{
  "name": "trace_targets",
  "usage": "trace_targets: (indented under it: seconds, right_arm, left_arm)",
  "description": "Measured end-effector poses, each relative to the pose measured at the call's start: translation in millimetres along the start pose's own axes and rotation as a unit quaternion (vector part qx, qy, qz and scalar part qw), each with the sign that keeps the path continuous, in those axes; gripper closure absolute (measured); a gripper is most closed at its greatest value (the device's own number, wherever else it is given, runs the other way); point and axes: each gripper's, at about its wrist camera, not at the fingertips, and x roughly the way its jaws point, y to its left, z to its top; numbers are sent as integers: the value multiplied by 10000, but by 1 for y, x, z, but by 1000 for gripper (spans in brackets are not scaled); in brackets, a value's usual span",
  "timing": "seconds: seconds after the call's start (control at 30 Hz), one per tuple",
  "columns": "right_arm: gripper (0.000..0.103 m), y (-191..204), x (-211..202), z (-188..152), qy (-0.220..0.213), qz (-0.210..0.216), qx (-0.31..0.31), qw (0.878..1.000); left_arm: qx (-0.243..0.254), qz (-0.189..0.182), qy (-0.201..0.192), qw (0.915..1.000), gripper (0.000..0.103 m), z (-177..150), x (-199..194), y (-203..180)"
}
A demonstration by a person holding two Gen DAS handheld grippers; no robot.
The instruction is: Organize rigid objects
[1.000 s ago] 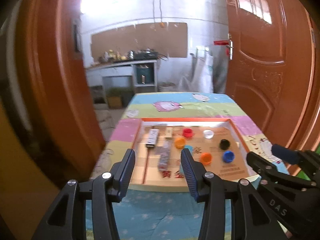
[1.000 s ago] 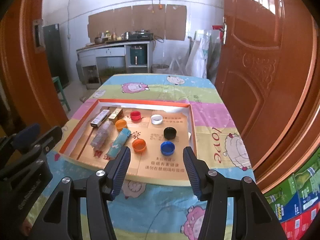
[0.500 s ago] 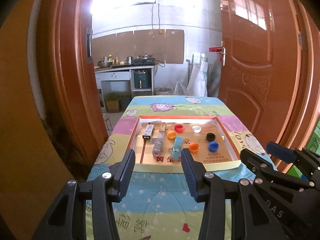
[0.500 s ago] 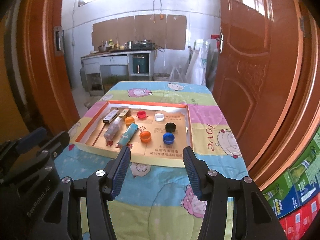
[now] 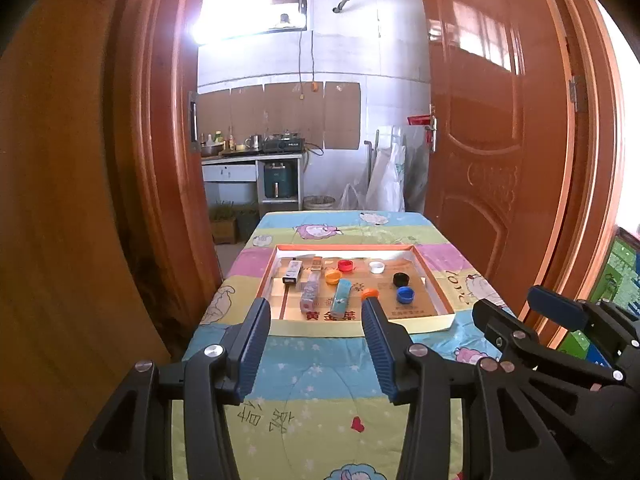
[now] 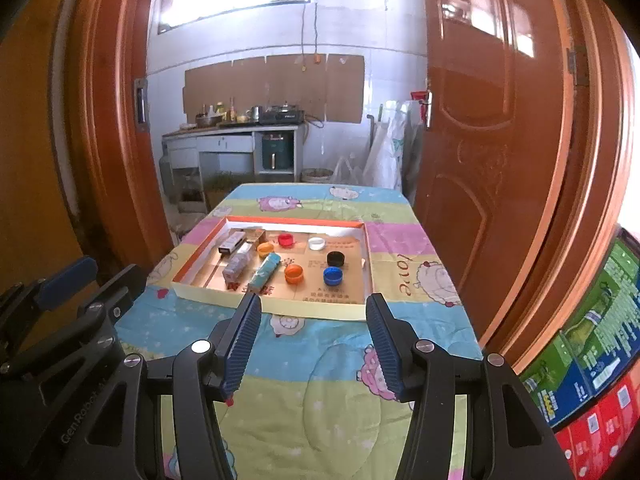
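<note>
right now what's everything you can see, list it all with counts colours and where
tray: 1, orange-rimmed cardboard, on the table
bottle caps: 6, two orange, red, white, black, blue, loose in the tray's middle and right
long packets: 2, teal and clear, lying in the tray's left half
small boxes: 2, white and tan, tray's far left corner
table cover: 1, pastel cartoon print
doors: 2, red-brown, either side
counter: 1, white, far wall, with cookware
printed cartons: several, green, blue, red, at right
left tongs: open, empty
right tongs: open, empty
</note>
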Motion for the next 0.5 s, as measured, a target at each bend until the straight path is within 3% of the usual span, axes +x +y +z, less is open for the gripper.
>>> trace_targets:
  seconds: [0.5]
  right_arm:
    - [46,3,-39,-13,-265,-22,-23,9996]
  left_arm:
    - [-25,82,-175,9998,56,-7,-29,4]
